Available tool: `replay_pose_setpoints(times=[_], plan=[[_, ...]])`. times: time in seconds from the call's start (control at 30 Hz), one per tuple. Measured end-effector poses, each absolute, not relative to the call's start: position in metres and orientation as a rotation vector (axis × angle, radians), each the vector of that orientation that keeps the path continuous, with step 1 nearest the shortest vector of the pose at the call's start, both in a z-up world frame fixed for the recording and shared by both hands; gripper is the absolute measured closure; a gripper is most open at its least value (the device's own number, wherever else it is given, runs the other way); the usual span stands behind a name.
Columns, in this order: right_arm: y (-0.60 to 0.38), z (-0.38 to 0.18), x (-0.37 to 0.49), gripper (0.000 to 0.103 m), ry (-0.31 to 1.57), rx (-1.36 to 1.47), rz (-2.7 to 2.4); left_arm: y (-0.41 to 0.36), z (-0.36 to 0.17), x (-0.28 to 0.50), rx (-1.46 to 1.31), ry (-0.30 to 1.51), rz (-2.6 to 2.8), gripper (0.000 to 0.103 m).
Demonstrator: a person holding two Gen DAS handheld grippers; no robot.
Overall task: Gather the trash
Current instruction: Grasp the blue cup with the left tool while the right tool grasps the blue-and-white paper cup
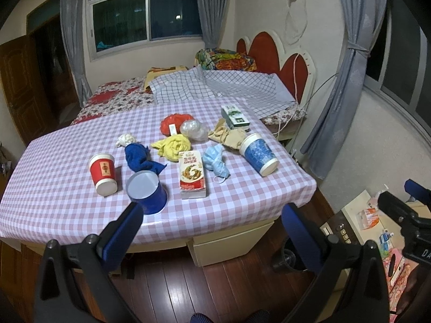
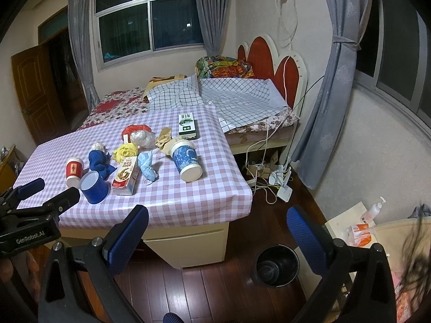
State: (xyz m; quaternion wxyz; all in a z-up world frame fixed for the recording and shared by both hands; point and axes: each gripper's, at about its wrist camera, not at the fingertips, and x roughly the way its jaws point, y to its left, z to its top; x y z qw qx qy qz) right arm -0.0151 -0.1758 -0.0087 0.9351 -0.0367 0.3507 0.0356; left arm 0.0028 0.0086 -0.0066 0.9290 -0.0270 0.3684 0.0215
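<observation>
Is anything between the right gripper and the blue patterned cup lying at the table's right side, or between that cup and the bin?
Nothing visible blocks either path. The right gripper is open, off the table's near edge. The blue patterned cup lies apart from the face mask. The black bin stands on open floor.

Left tongs [image 1: 212,224] gaping wide, empty; right tongs [image 2: 218,227] likewise wide apart, empty, both held side by side

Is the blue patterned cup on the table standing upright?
No, the blue patterned cup lies tipped on its side on the table, near the face mask.
</observation>
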Motion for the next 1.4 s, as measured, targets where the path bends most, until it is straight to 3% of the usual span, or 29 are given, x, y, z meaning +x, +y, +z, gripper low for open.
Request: replay_pose_setpoints(times=[0.53,1.0,1.4], plan=[[-0.146,-0.055,0.049,0.0,0.798,-0.107,0.198,0.073,-0.061,0.035,-0.111,0.816,0.195,0.0],[-0.11,-0.134,0.156,0.0,0.88,-0.186,0.21,0.119,-0.136,0.096,-0.156,0.893,0.324,0.001],[-0.103,-0.17,0.213,0.0,0.905,-0.205,0.188,0.132,-0.16,0.119,-0.189,0.902,0.319,0.01]])
